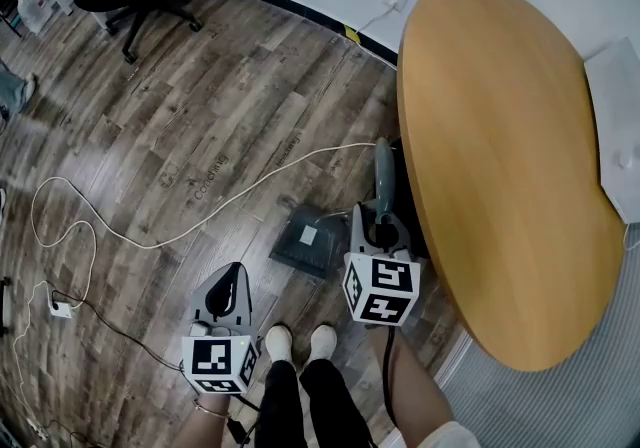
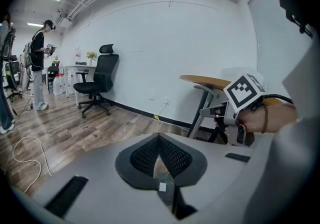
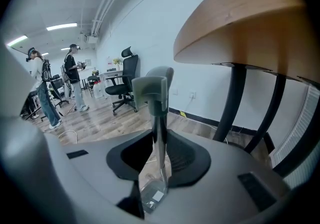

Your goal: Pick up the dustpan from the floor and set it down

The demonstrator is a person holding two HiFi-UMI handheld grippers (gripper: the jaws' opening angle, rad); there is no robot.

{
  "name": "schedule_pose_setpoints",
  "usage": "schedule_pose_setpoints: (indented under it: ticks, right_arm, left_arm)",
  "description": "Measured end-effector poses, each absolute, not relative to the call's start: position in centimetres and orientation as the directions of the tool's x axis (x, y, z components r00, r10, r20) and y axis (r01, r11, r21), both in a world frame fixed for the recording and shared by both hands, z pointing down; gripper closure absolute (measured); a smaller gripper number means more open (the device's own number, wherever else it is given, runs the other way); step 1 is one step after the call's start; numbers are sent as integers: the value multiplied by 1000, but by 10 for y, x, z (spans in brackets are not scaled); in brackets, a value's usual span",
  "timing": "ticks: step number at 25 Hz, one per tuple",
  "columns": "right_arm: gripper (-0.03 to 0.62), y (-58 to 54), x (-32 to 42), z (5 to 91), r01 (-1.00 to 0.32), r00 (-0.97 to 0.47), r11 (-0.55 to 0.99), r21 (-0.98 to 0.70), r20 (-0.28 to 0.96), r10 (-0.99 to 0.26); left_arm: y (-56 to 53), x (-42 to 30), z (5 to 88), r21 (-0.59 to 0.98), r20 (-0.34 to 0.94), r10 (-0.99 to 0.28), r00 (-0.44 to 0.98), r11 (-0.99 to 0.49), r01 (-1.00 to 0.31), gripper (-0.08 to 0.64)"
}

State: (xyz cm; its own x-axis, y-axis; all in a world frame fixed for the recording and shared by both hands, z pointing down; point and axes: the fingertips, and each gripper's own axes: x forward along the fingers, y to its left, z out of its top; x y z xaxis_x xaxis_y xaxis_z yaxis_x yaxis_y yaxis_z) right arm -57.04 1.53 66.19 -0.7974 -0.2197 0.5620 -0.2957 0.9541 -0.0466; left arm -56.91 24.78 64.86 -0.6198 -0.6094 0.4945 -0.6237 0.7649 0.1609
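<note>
Our right gripper point(image 1: 380, 228) has its fingers point(image 3: 187, 158) clamped on the dustpan point(image 1: 310, 241) by its upright handle point(image 1: 384, 171). The pan sits low by the floor point(image 1: 200, 136), and the left gripper point(image 1: 232, 278) (fingers together, empty) is farther off.

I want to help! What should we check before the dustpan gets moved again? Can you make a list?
1. Right gripper holding the dustpan handle: ok, its jaws are closed on it.
2. Left gripper out of the way: ok, it is shut, empty and apart from the dustpan.
3. Dustpan resting on the floor: cannot tell.
4. White cable clear: cannot tell, it runs close past the handle.
5. Room beside the round table: cannot tell, the handle looks close to its edge.
6. Shoes clear of the dustpan: ok.
</note>
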Motion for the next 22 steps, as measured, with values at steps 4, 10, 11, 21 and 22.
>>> schedule_pose_setpoints:
  ticks: [4, 10, 11, 21, 22]
  right_arm:
    - [494, 15, -572, 662, -283, -808, 958, -55, 551, -207]
    - [492, 18, -568, 667, -269, -811, 959, -87, 557, -177]
    - [492, 18, -567, 668, -269, -810, 959, -89, 559, -175]
    - [460, 24, -546, 667, -273, -794, 956, -106, 585, -162]
    - [459, 26, -543, 666, -272, -792, 956, -111, 591, -156]
  left_arm:
    - [245, -567, 652, 163, 501, -610, -614, 763, -626, 545]
    - [237, -564, 656, 170, 507, -613, -606, 760, -628, 543]
    - [237, -564, 655, 171, 507, -614, -605, 759, -628, 544]
    - [234, -560, 644, 160, 504, -611, -610, 761, -629, 544]
    - [234, -560, 642, 158, 501, -611, -613, 761, -629, 545]
